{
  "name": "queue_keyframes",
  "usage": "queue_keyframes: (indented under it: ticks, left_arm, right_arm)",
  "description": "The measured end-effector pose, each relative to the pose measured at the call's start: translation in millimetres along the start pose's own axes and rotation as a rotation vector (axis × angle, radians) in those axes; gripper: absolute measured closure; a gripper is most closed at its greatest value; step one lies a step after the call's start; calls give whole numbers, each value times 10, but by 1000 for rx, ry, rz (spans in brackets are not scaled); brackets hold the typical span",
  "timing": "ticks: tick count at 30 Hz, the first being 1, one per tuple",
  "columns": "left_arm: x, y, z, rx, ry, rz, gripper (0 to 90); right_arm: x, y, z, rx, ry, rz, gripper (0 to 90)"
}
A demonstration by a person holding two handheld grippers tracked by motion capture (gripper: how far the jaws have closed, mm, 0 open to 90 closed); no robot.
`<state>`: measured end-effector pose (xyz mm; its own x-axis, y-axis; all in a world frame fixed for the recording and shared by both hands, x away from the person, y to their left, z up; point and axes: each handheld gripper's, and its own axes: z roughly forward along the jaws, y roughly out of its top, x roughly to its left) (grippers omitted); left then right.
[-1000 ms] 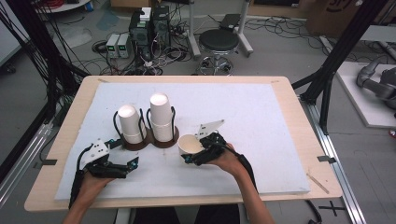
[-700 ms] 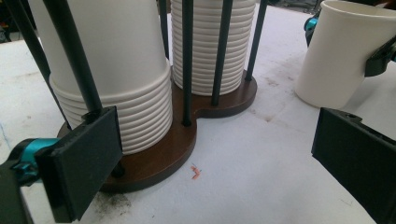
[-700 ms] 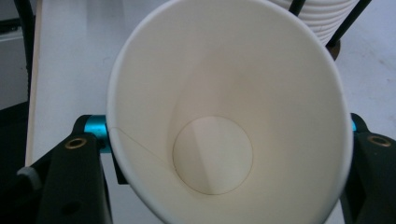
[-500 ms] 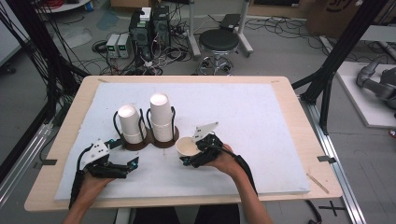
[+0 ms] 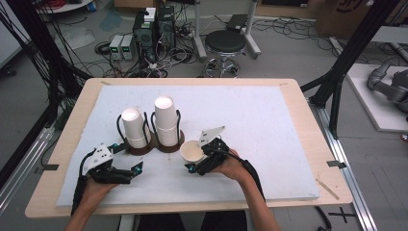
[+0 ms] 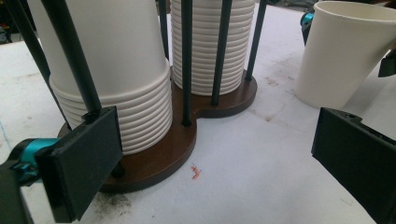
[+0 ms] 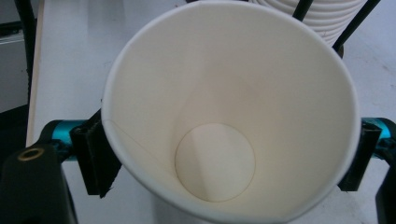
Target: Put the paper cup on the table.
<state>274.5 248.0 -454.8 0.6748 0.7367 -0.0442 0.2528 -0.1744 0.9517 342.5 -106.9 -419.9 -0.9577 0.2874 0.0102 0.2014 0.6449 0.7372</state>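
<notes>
A single white paper cup (image 5: pixel 192 151) stands upright and mouth up on the white mat, just right of the cup holder. My right gripper (image 5: pixel 195 158) sits around it. In the right gripper view the round cup (image 7: pixel 229 116) lies between the two black jaws, which have just been opening and stand wide beside its wall, so the right gripper (image 7: pixel 229 158) is open. My left gripper (image 5: pixel 129 156) rests on the mat in front of the holder. Its jaws are far apart with nothing between them, so the left gripper (image 6: pixel 217 158) is open too, with the cup (image 6: pixel 341 51) seen beyond it.
A brown two-lobed holder base (image 5: pixel 144 150) with black rods carries two stacks of upturned white cups (image 5: pixel 133 127) (image 5: pixel 166 120). In the left gripper view the base (image 6: pixel 177 144) and stacks (image 6: pixel 116 70) are very close. The white mat (image 5: pixel 269 125) stretches bare to the right.
The grey plate on the right gripper has shifted slightly to the left. The cup stays at the same spot, and the left hand has kept still.
</notes>
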Motion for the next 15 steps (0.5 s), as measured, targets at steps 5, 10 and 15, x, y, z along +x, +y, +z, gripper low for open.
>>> queue_keyframes:
  ticks: [5, 10, 15]
  left_arm:
    - [2, -1, -1, 0, 1, -1, 17]
    - [3, -4, -6, -9, 2, -2, 17]
    - [2, -3, -4, -7, 6, 0, 17]
  right_arm:
    - [0, -42, -28, -3, 6, 6, 144]
    - [-2, -96, -88, -11, 17, 15, 144]
    - [4, -178, -167, -8, 11, 20, 144]
